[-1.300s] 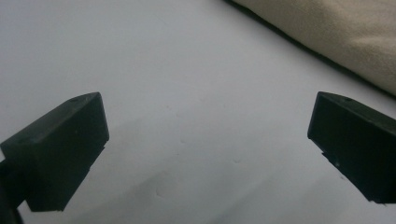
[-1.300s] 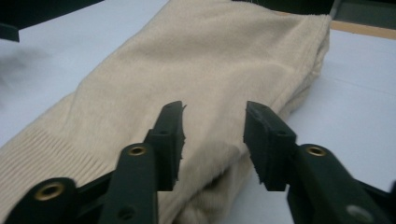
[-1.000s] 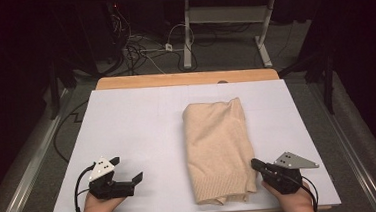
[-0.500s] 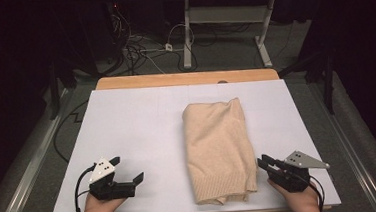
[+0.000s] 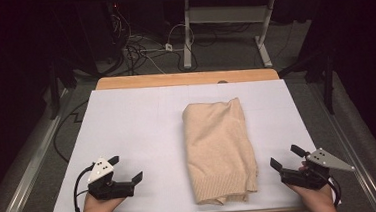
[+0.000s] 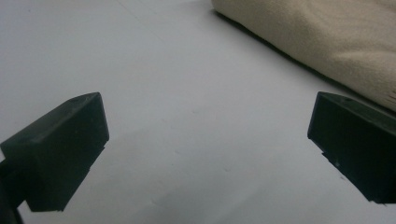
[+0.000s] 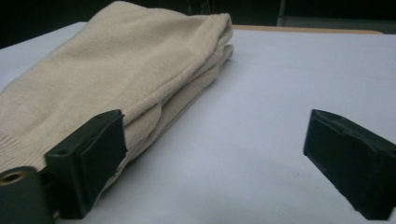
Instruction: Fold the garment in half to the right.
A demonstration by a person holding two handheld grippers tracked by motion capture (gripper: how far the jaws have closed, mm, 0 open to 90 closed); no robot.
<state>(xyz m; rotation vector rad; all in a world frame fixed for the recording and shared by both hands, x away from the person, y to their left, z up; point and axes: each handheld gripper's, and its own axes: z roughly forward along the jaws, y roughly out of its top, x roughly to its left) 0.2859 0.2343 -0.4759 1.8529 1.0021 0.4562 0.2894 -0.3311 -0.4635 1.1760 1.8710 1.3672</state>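
I have the folded sweater (image 5: 221,151) lying on the right half of the counter (image 5: 137,124), a soft beige knit folded into a long, thick rectangle that runs from near the middle toward the near edge, where its ribbed hem bunches slightly. The counter top is a smooth, matte white sheet with a strip of pale wood showing along its far edge. My left claw (image 5: 128,168) sits near the near-left corner, well apart from the sweater; in the left gripper view (image 6: 205,154) its two blocky black jaws stand wide apart with nothing but bare white surface between them, and the sweater's fuzzy edge (image 6: 317,42) lies ahead and to one side. My right claw (image 5: 286,157) is close to the near edge toward the right corner, just beside the sweater's near right side. Its jaws have just been opening and now stand wide, gripping nothing. In the right gripper view (image 7: 215,158) one jaw sits against the stacked knit layers (image 7: 116,74), whose folded edges show as soft rounded rolls, while the other hangs over plain counter.
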